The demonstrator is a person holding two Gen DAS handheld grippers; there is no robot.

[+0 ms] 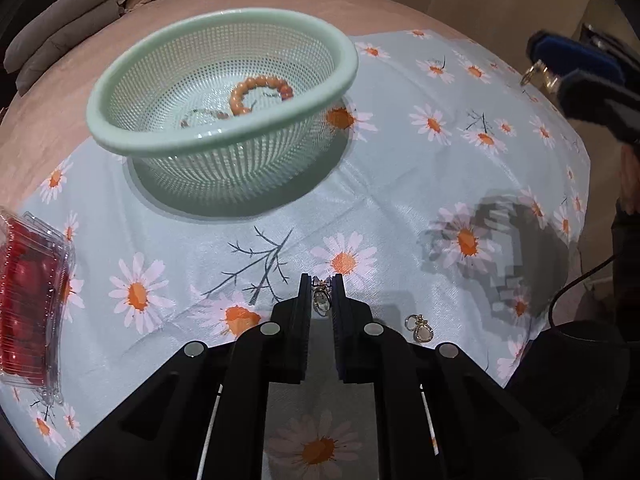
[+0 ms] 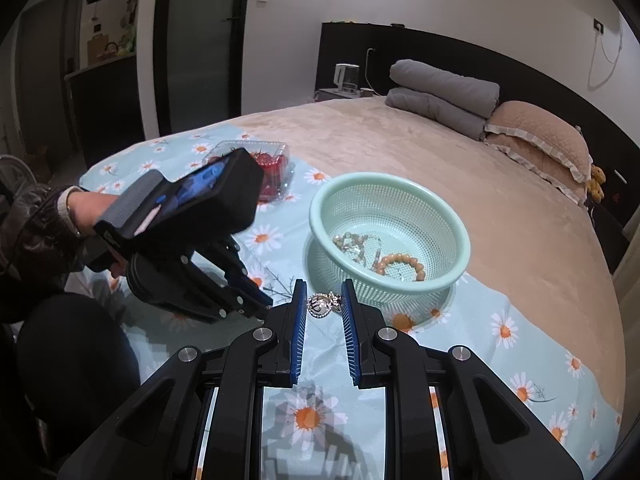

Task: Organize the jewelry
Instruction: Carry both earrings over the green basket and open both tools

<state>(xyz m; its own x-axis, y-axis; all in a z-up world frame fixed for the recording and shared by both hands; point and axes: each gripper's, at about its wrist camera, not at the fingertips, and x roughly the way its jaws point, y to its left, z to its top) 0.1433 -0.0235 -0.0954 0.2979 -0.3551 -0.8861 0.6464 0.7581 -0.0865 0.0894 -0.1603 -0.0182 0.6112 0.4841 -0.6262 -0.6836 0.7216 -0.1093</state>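
Note:
A mint-green mesh basket (image 1: pixel 120 136) (image 2: pixel 460 240) stands on the daisy-print cloth and holds an orange bead bracelet (image 1: pixel 256 92) (image 2: pixel 400 266) and other jewelry. My left gripper (image 1: pixel 321 280) is shut on a small gold pendant (image 1: pixel 321 300), low over the cloth. A second gold charm (image 1: pixel 420 328) lies on the cloth just right of it. My right gripper (image 2: pixel 324 292) is shut on a silver cage pendant (image 2: pixel 320 305), held above the cloth near the basket. It also shows in the left wrist view (image 1: pixel 544 76).
A clear plastic box with red contents (image 1: pixel 28 300) (image 2: pixel 272 168) lies at the cloth's left edge. The cloth (image 1: pixel 400 208) covers part of a beige bed. Grey folded blankets (image 2: pixel 440 92) and a pillow (image 2: pixel 540 136) lie at the head.

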